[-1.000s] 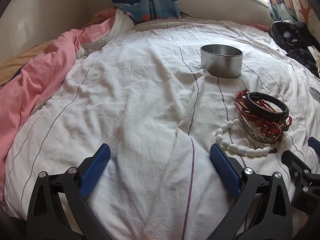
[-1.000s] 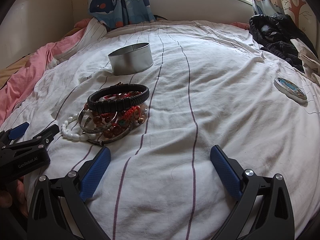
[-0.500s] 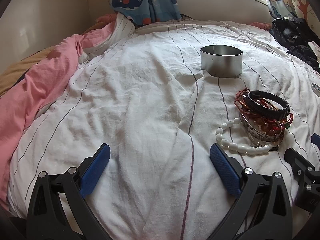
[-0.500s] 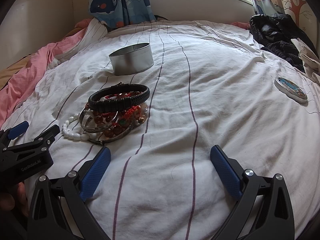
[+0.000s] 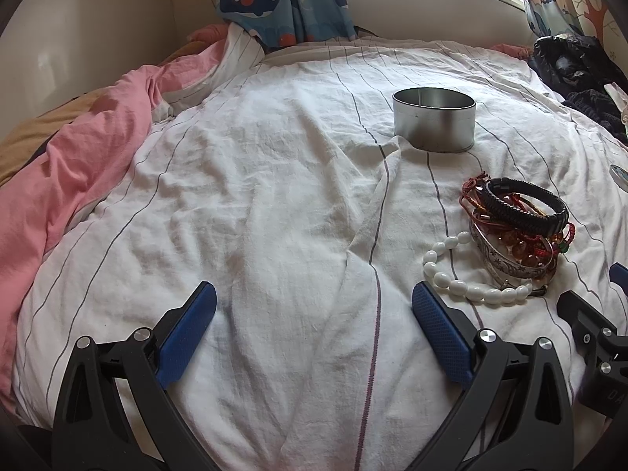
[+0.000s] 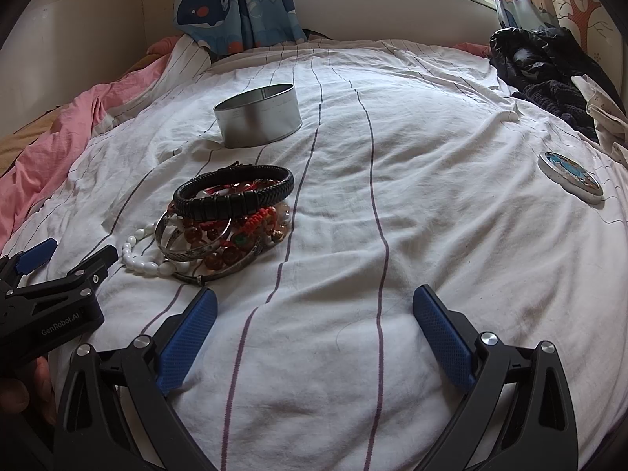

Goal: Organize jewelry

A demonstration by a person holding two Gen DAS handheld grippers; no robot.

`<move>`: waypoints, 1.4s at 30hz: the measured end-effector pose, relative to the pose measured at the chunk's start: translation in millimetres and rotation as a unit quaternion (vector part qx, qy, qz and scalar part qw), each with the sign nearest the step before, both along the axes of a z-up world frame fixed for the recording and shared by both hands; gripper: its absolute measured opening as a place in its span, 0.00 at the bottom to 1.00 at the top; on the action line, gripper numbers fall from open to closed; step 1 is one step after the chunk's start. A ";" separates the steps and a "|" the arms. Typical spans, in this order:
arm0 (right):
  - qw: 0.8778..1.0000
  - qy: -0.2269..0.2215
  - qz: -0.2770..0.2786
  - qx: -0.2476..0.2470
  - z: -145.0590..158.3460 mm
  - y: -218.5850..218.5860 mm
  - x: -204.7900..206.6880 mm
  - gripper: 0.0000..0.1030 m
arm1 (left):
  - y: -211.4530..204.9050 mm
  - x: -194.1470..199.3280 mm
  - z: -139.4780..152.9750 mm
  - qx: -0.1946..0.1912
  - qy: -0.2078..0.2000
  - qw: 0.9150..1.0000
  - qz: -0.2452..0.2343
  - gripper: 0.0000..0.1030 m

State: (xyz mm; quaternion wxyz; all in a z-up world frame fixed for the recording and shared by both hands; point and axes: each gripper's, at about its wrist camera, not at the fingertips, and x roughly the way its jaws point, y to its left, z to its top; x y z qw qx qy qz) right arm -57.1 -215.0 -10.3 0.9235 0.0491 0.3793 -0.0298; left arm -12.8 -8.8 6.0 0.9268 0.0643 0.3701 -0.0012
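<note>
Comparing with a second ago, little differs: the left gripper [image 5: 314, 306] and right gripper [image 6: 314, 306] hover over the white striped bedsheet [image 5: 274, 204] as before, both spread wide and empty, the left view merely tipped so the blue whale-print curtain [image 5: 282, 0] shows fuller. The heap of bracelets [image 6: 231, 216], with a black braided band [image 6: 235, 192] on top and white oval beads [image 5: 467, 282] trailing out, lies unmoved on the sheet between the grippers, near the open round silver tin [image 6: 259, 115]. "GenRobot.AI" reads on the left gripper's body in the right view; the round picture-topped lid [image 6: 571, 176] lies well apart, its design unreadable.
</note>
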 end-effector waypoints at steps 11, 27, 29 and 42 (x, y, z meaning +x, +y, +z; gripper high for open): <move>1.000 0.001 0.000 -0.001 1.5 -0.5 0.2 0.93 | 0.2 0.2 0.3 -0.001 0.000 1.000 0.000 0.93; 1.000 0.010 0.001 -0.009 -1.9 3.0 0.9 0.93 | -0.4 0.3 -1.2 -0.004 0.003 1.000 0.000 0.93; 1.000 0.012 0.002 -0.009 -1.7 3.7 3.0 0.93 | -0.8 0.3 -1.2 -0.004 0.002 1.000 -0.001 0.93; 1.000 0.016 0.015 -0.013 9.0 -6.2 -6.8 0.93 | -3.2 -17.1 23.6 -0.040 -0.044 0.998 -0.013 0.93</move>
